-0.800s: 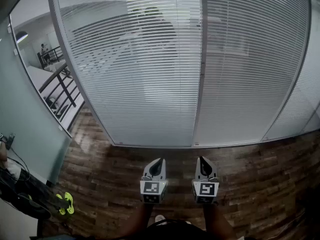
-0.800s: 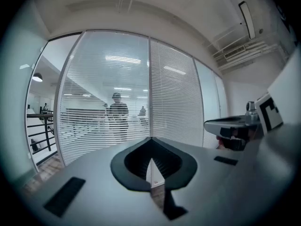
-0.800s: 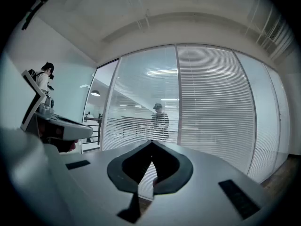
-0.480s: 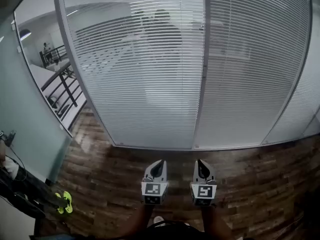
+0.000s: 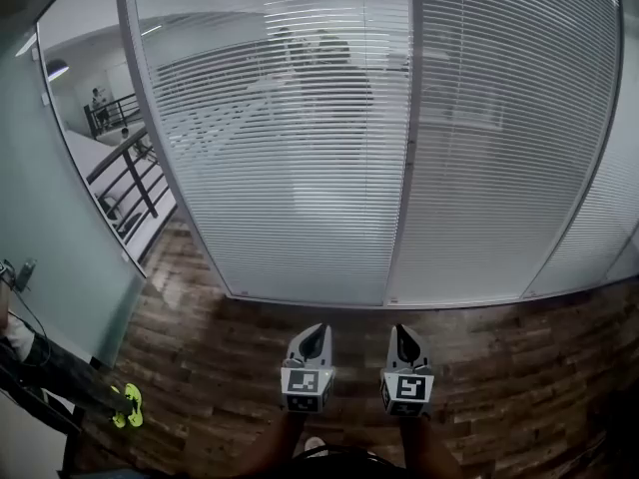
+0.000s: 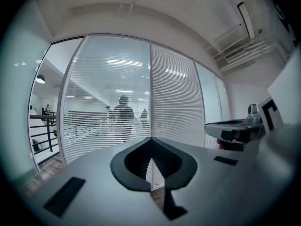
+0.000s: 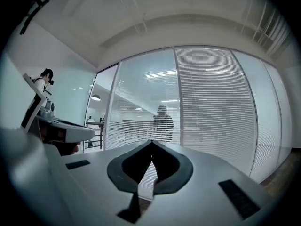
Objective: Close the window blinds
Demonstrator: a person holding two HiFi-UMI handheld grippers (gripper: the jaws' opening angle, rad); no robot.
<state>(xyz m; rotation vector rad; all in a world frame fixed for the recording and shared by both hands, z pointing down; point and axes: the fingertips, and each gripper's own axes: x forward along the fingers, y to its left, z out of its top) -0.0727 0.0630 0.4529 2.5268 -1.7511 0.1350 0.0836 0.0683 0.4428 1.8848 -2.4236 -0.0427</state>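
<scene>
White slatted blinds hang behind a glass wall in front of me. The left panel (image 5: 290, 148) has its slats tilted open, and a railing and a reflected figure show through it. The right panel (image 5: 509, 138) looks denser and lets far less through. My left gripper (image 5: 314, 333) and right gripper (image 5: 403, 333) hover side by side low over the wooden floor, well short of the glass. In the left gripper view the left gripper (image 6: 151, 140) has its jaws meeting at the tip with nothing held. The right gripper (image 7: 151, 142) is likewise shut and empty.
A metal mullion (image 5: 407, 138) divides the two panels. A frosted glass partition (image 5: 50, 238) stands at the left, with a black railing (image 5: 130, 183) beyond the glass. A yellow-green shoe (image 5: 128, 405) and dark cables lie at the lower left on the wooden floor (image 5: 499, 367).
Both grippers sit slightly lower in the head view and a little closer together. The window has shifted a bit with the head's motion. The jaws stay shut.
</scene>
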